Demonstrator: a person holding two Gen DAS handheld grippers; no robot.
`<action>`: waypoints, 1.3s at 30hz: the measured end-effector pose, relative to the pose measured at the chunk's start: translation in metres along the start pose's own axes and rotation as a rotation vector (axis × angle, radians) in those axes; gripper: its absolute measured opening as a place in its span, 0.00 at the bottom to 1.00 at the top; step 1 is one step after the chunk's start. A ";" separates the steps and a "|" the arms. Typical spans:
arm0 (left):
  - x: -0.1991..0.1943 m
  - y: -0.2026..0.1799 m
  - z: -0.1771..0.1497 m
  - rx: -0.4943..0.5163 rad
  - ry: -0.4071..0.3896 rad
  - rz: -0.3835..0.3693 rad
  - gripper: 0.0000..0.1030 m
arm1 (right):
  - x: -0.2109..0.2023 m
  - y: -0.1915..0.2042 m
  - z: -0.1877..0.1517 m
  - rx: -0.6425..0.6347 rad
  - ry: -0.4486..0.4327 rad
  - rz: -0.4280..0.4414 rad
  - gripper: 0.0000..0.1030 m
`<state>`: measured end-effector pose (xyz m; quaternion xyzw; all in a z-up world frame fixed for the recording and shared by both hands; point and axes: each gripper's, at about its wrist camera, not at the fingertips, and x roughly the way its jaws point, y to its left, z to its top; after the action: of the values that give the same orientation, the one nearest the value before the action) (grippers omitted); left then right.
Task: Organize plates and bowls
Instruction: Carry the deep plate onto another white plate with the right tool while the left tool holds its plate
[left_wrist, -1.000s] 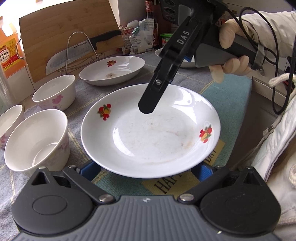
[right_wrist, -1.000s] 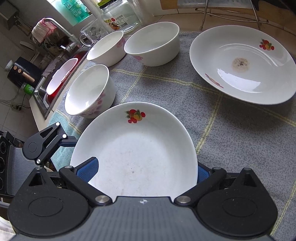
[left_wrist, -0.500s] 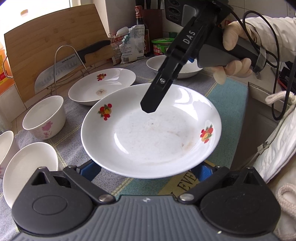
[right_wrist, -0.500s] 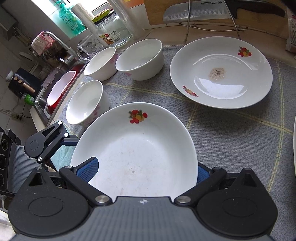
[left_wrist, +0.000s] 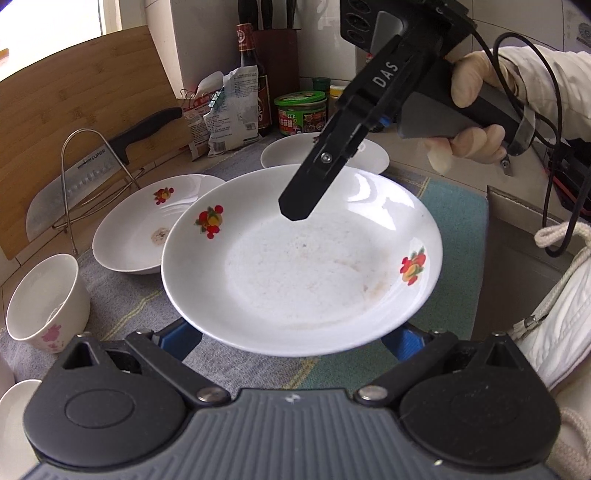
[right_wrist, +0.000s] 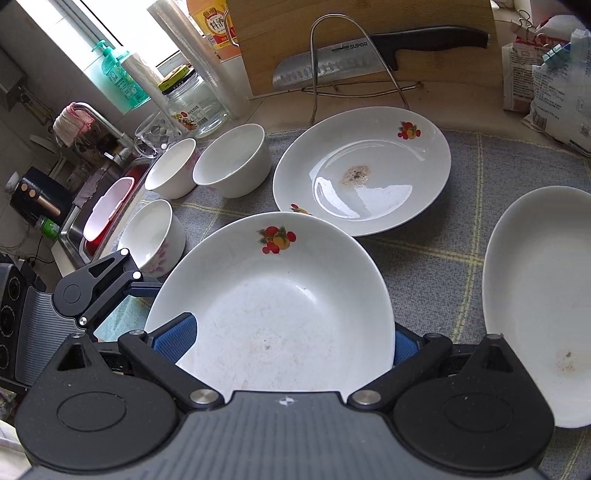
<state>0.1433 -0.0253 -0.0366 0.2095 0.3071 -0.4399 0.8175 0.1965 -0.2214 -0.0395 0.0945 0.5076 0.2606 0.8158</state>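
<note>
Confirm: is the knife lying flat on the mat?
No. The knife rests on the wire rack against the cutting board, off the mat.

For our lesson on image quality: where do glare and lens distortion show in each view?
Left wrist view: window glare on the held plate's far rim; cutting board edges bow. Right wrist view: bright reflection in the stained plate; blown-out window, curved mat lines.
</note>
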 end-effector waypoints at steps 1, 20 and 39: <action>0.003 -0.001 0.004 0.004 -0.002 -0.005 0.98 | -0.005 -0.004 0.000 0.004 -0.007 -0.005 1.00; 0.072 -0.027 0.070 0.071 -0.008 -0.081 0.98 | -0.062 -0.086 -0.009 0.080 -0.100 -0.084 1.00; 0.118 -0.032 0.102 0.072 0.036 -0.107 0.98 | -0.073 -0.149 -0.008 0.132 -0.113 -0.085 1.00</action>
<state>0.1989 -0.1742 -0.0463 0.2297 0.3164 -0.4898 0.7792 0.2135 -0.3868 -0.0486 0.1411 0.4802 0.1862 0.8455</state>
